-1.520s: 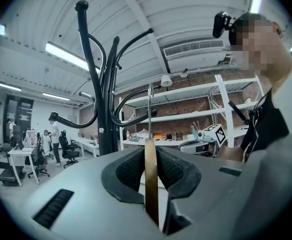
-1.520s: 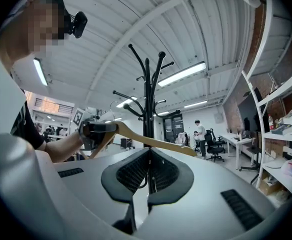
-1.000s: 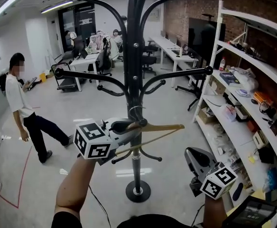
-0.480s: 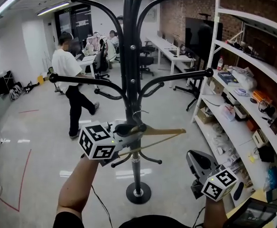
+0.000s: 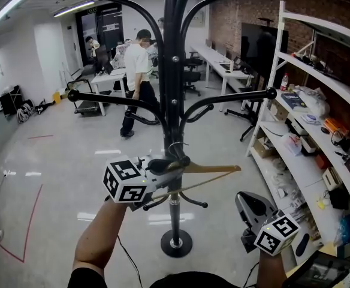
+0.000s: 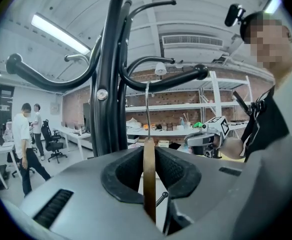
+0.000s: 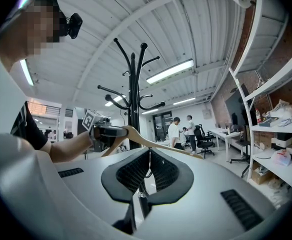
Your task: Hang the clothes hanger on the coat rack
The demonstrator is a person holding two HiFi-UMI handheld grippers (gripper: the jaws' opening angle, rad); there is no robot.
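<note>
One wooden clothes hanger is the thing to watch. It is clamped at its neck in the left gripper, its arms run out to that gripper's right, and its wire hook stands up just above the jaws. Straight ahead of this gripper and very close stands the black coat rack. The hook sits beside the pole, below the long knobbed arms and above the lowest short pegs. It seems to rest on none of them, though I cannot tell whether the wire touches the pole, so I judge the hanging not yet done. Several things could go wrong from here. The hook could catch only the rounded knob of an arm and slide off once released. The hanger, pinched on one thin edge of wood, could swivel in the grip and turn its hook away from the arm. A push against the pole could also rock the rack on its small round base. The left gripper's jaws are narrow, pressing the wood from both sides, with nothing else between them. The right gripper hangs lower, off to the left gripper's right and well apart from hanger and rack, with its jaws together on nothing. Beyond it runs white shelving, and a person walks far behind the rack.
</note>
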